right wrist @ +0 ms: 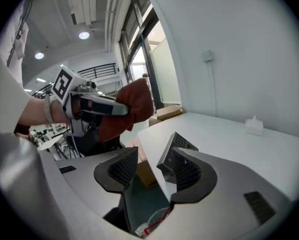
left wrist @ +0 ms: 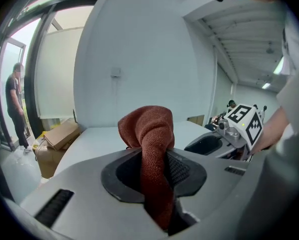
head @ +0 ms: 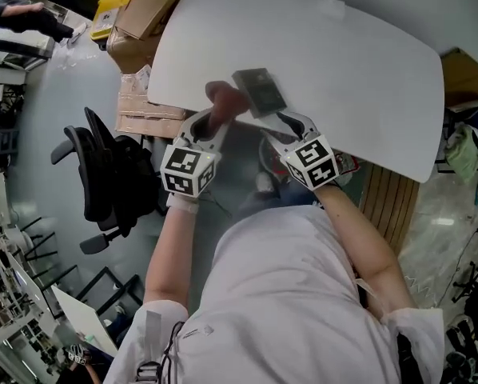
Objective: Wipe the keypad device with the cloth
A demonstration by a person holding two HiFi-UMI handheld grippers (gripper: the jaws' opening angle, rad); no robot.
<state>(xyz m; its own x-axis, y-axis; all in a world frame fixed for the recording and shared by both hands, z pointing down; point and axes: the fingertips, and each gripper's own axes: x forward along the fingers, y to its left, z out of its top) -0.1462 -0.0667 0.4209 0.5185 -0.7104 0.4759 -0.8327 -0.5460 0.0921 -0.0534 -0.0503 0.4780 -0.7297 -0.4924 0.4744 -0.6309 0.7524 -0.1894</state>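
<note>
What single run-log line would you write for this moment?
left gripper: shut on cloth | right gripper: open, empty | keypad device: on table

The left hand-held gripper [head: 210, 121] clamps the cloth [left wrist: 148, 129] while the right hand-held gripper [head: 285, 126] beside it stands open.

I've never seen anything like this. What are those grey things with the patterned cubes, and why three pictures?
No robot here: a person holds a two-jaw gripper in each hand; the cubes are part of them. One picture comes from a camera on the person's head, looking down; the other two cameras ride on the grippers and look along their jaws. The left gripper pinches a reddish-brown cloth. The right gripper is open, with nothing between its jaws. A dark keypad device lies on the white table.
</note>
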